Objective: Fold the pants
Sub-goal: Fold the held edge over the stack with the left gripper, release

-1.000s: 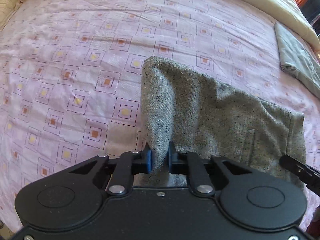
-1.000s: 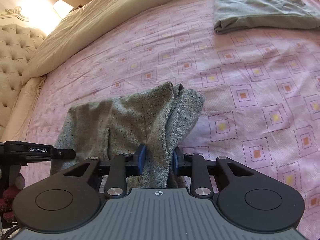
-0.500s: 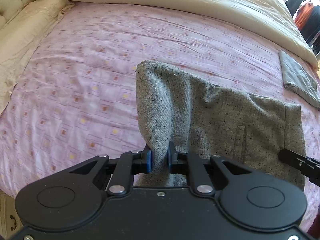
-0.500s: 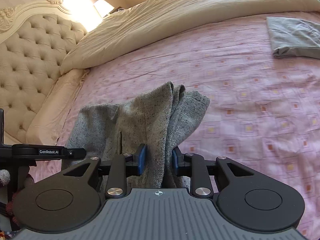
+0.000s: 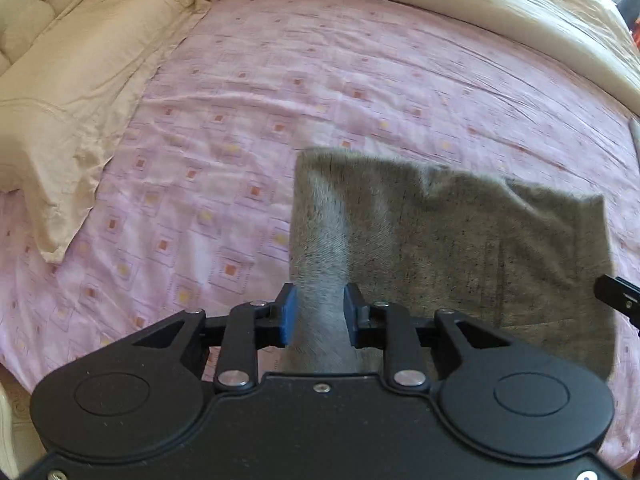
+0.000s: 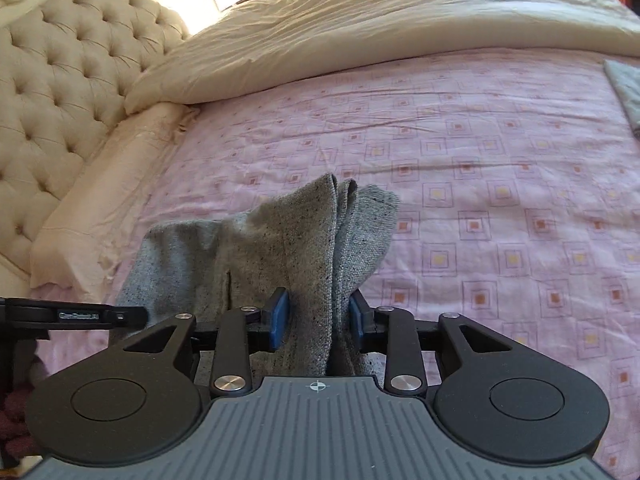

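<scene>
Grey speckled pants [image 5: 460, 240] hang stretched between my two grippers above a bed with a pink patterned sheet [image 5: 240, 140]. My left gripper [image 5: 318, 314] is shut on one end of the cloth, which runs off to the right toward the other gripper's black tip [image 5: 618, 296]. In the right wrist view my right gripper [image 6: 318, 316] is shut on a bunched, layered end of the pants [image 6: 280, 248]. The left gripper's body [image 6: 72, 314] shows at the left there. The lower part of the pants is hidden behind the grippers.
A cream pillow [image 5: 68, 92] lies at the left and a cream duvet [image 6: 360, 28] across the back. A tufted headboard [image 6: 52, 92] stands at the left. A folded grey garment [image 6: 628, 88] lies at the right edge of the sheet.
Both grippers have lifted and swung toward the head of the bed with the pants. The headboard and pillow have come into view and the folded grey garment has slid to the frame edge.
</scene>
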Action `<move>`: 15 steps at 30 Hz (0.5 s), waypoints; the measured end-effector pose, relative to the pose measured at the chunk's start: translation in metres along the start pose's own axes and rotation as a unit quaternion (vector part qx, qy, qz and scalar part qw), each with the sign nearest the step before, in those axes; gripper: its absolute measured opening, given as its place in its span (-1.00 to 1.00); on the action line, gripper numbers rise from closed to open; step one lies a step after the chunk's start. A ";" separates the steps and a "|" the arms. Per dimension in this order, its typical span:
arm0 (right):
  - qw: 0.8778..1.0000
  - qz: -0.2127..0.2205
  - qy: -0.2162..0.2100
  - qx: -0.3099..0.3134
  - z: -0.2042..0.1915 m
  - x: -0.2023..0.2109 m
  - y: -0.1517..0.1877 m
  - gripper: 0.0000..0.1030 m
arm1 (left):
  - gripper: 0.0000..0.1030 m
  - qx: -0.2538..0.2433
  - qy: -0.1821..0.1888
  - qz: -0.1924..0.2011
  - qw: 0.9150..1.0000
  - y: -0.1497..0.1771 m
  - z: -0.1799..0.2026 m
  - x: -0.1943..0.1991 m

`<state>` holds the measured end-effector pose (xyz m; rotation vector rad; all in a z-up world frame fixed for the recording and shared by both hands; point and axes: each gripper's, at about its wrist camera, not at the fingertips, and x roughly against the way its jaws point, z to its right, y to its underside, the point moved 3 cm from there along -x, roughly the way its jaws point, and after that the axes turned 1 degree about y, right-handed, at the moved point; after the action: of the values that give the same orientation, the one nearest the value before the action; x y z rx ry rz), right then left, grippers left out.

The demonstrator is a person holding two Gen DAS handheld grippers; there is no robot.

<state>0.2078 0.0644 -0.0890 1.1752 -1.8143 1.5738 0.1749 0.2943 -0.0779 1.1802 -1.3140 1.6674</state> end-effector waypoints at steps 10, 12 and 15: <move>0.999 0.037 -0.005 0.032 -0.049 0.065 0.034 -0.39 | -0.14 0.018 0.010 0.025 0.999 0.033 -0.024 0.057; 0.998 0.041 0.004 0.044 -0.059 0.075 0.040 -0.39 | 0.02 0.017 0.010 0.034 0.999 0.041 -0.020 0.070; 0.997 0.051 0.010 0.050 -0.073 0.088 0.049 -0.39 | 0.03 0.003 0.006 0.046 0.999 0.050 -0.012 0.084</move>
<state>0.1077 0.1062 -0.0287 1.1224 -1.8279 1.7455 0.0978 0.2925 -0.0171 1.1268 -1.3758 1.7431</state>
